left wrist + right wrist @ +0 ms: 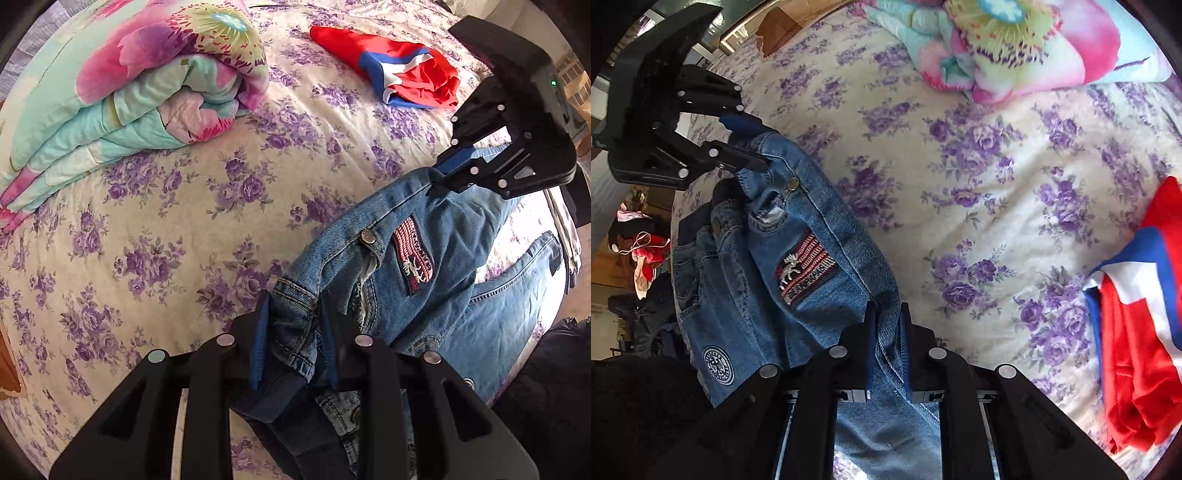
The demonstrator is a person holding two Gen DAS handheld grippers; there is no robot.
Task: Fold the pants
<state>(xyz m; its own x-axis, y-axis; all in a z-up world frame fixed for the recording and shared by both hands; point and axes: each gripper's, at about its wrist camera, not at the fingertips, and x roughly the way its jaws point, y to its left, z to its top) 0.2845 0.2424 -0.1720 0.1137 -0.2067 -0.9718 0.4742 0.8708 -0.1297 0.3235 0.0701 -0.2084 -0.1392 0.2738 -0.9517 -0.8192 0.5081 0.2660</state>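
Note:
Blue denim pants (436, 273) with a striped moose patch hang between my two grippers above the flowered bedsheet (192, 229). My left gripper (295, 314) is shut on one end of the waistband. My right gripper (436, 177) shows at the upper right of the left wrist view, shut on the other end. In the right wrist view my right gripper (888, 325) clamps the denim (812, 258), and my left gripper (753, 144) grips the waistband at the upper left. The legs hang down off the bed edge.
A folded floral quilt (122, 96) lies at the back left of the bed, also in the right wrist view (1027, 40). A red, white and blue garment (406, 70) lies at the back right, also in the right wrist view (1137, 314). Clutter shows beyond the bed edge (642, 251).

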